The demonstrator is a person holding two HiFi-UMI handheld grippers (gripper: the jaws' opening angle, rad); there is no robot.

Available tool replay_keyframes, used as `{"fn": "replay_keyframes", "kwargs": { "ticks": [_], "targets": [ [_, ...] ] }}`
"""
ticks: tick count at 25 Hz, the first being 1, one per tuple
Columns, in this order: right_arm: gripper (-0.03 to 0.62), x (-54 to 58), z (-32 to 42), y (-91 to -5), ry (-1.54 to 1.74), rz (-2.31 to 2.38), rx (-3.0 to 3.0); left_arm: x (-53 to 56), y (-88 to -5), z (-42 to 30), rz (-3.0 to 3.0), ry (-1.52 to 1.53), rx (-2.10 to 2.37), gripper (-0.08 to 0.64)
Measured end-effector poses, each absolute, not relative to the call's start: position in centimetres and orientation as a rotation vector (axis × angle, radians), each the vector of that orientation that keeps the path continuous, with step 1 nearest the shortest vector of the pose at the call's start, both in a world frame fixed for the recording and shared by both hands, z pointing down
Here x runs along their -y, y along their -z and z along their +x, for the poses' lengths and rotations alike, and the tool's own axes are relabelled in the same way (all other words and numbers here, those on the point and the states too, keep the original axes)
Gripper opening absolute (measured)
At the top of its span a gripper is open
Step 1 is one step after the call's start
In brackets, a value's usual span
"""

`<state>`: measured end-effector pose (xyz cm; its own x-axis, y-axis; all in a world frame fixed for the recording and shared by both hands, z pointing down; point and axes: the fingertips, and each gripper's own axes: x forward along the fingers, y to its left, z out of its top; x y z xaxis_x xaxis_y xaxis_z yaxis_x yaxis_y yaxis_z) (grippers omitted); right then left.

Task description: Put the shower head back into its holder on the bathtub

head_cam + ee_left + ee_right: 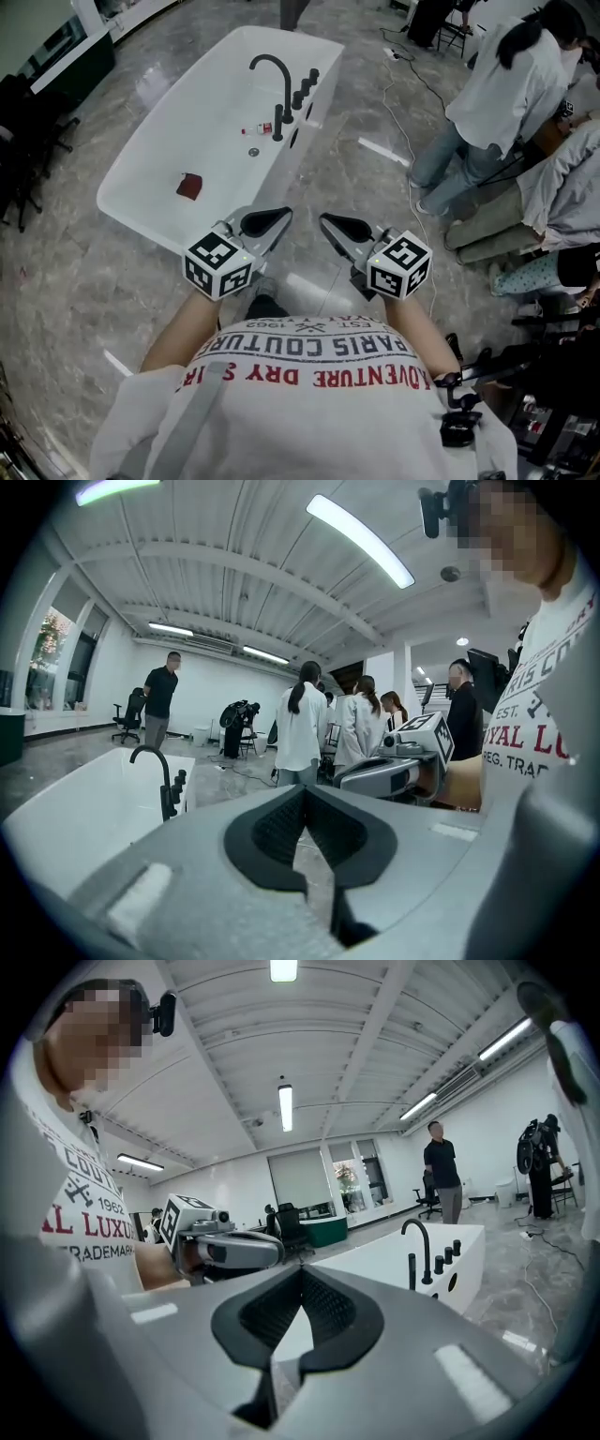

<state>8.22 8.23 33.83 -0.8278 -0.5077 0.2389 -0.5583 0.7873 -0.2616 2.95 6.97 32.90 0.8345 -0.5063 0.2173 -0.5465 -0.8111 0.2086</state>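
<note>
Notably, left tool [279,216] and right tool [328,222] were shut, empty, well apart from the bathtub [323,56]; arriving closed, they might knock its faucet [280,108], not grip.

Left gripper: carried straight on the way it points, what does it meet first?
Nothing close. The left gripper aims right of the bathtub, over the floor; first in line looks like the ponytailed person in a white top, though depth is unclear.
</note>
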Motion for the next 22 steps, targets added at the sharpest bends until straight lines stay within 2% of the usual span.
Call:
{"fn": "replay_keyframes", "kwargs": {
  "ticks": [22],
  "targets": [
    [0.003,-13.9,11.8,-29.3,-0.414,0.922,2.915,-13.2,-28.6,7.1,2.870,-0.236,0.791,0.003]
  ]
}}
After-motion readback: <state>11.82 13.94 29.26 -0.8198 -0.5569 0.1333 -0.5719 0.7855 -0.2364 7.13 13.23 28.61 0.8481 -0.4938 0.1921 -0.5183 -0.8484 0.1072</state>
